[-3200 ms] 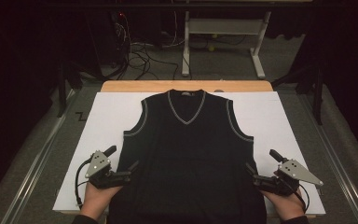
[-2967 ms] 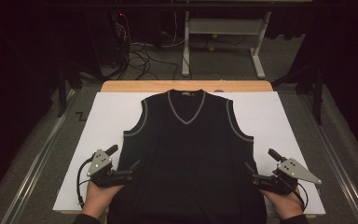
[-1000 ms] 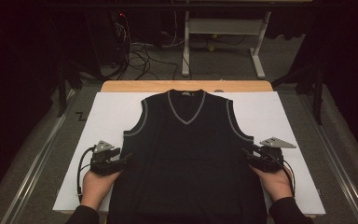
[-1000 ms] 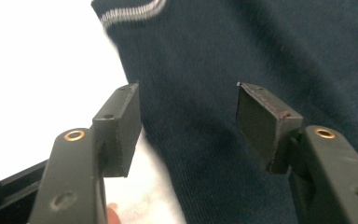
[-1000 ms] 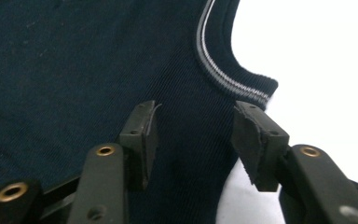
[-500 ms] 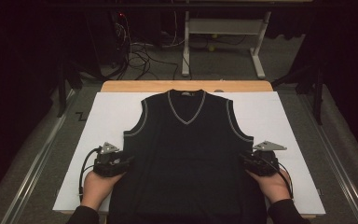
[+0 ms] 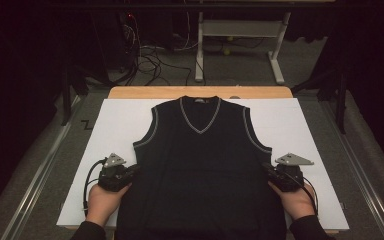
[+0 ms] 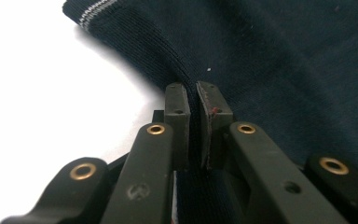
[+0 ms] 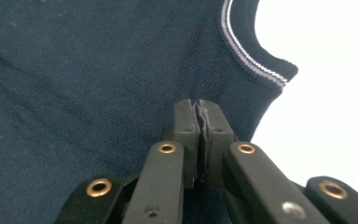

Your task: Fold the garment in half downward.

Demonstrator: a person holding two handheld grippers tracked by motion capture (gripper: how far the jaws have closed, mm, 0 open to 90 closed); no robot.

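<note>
A dark sleeveless vest [image 7: 200,170] lies flat on the white surface [image 7: 110,125], long axis running away from the person, V-neck at the far end. The left claw [image 7: 130,172] and right claw [image 7: 269,172], just closed, pinch the vest's side edges below the armholes.

We see a dark navy knitted vest [image 7: 202,170] with pale grey-and-white striped trim along its V-neck and armholes. It lies on a white sheet [image 7: 115,125] over a light wooden worktop [image 7: 145,92]. Each black hand-held gripper, left [image 7: 130,172] and right [image 7: 269,172], has brass-coloured rivets and a grey plate.
</note>
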